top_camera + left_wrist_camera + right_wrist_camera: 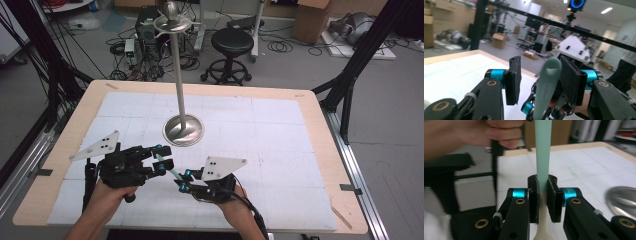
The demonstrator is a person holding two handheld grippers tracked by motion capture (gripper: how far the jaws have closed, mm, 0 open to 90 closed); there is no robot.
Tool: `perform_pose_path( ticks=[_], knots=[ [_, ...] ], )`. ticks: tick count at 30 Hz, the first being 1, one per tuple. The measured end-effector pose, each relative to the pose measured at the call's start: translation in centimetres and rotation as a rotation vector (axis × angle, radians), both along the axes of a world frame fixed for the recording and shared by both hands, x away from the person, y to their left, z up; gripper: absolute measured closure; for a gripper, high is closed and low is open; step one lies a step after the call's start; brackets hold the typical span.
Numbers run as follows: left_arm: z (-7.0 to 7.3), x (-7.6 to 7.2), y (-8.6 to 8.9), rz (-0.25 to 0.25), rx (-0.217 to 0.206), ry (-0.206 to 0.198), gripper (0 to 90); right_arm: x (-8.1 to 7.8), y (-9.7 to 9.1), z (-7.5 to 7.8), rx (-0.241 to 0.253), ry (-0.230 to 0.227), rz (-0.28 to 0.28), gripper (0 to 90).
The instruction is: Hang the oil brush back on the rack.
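Note:
A pale green utensil handle [169, 169] with a hole at its end runs between my two grippers above the white mat. My right gripper [543, 200] is shut on the handle [543, 152], both pads pressed flat on it. The handle's holed end [547, 82] stands between the jaws of my left gripper [541, 77], which is open, with a clear gap to the left pad. From above, the left gripper [162, 157] and right gripper [182, 181] face each other near the table's front.
A metal stand [183, 129] with a round base, a tall pole and hooks on top rises mid-table, just beyond the grippers; its base edge [622, 200] lies to the right gripper's right. The white mat [280, 130] covers a wooden table. Stools, boxes and cables lie beyond.

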State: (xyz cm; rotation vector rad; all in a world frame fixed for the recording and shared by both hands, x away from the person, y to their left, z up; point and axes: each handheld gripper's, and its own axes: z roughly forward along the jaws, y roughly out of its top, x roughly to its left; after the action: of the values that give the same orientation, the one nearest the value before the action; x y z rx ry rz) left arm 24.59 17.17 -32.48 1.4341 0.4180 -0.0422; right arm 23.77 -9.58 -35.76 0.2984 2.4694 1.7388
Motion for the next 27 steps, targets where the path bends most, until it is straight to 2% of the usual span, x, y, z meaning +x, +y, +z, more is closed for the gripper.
perform_pose_path(
  ticks=[3,4,5,8,12,14,17,21,24,26,27],
  knots=[
    [0.0,0.0,0.1,-0.063,-0.022,-0.01,52.7,0.2,0.1,-0.2,0.039,0.044,0.081,81.9],
    [0.0,0.0,0.1,-0.081,-0.023,-0.01,53.6,0.4,0.1,-0.4,0.065,0.071,0.131,81.9],
    [-0.1,0.0,0.0,-0.096,-0.016,-0.014,53.6,0.4,0.1,-0.4,0.065,0.071,0.131,81.9],
    [-0.1,-0.1,-0.1,-0.134,-0.012,-0.004,56.7,0.6,0.2,-0.6,0.096,0.103,0.177,81.9],
    [-0.1,-0.1,-0.1,-0.145,-0.014,-0.009,65.8,0.9,0.2,-0.8,0.114,0.136,0.208,81.9],
    [-0.2,-0.1,-0.1,-0.15,-0.015,-0.012,68.6,1.1,0.3,-0.9,0.123,0.132,0.217,81.9],
    [-0.2,-0.1,-0.1,-0.161,-0.004,-0.018,72.9,1.1,0.5,-1.0,0.12,0.149,0.234,81.9],
    [-0.2,-0.3,-0.1,-0.151,0.005,-0.03,75.9,1.1,0.6,-1.2,0.12,0.176,0.247,81.9],
    [-0.1,-0.4,-0.1,-0.123,0.019,-0.029,76.7,1.0,0.6,-1.2,0.11,0.178,0.237,81.8],
    [-0.1,-0.4,-0.1,-0.087,0.031,-0.021,77.0,1.1,0.5,-1.2,0.114,0.165,0.214,80.4],
    [-0.1,-0.4,-0.1,-0.077,0.037,-0.016,77.1,1.0,0.4,-1.1,0.112,0.163,0.18,74.0]
  ],
)
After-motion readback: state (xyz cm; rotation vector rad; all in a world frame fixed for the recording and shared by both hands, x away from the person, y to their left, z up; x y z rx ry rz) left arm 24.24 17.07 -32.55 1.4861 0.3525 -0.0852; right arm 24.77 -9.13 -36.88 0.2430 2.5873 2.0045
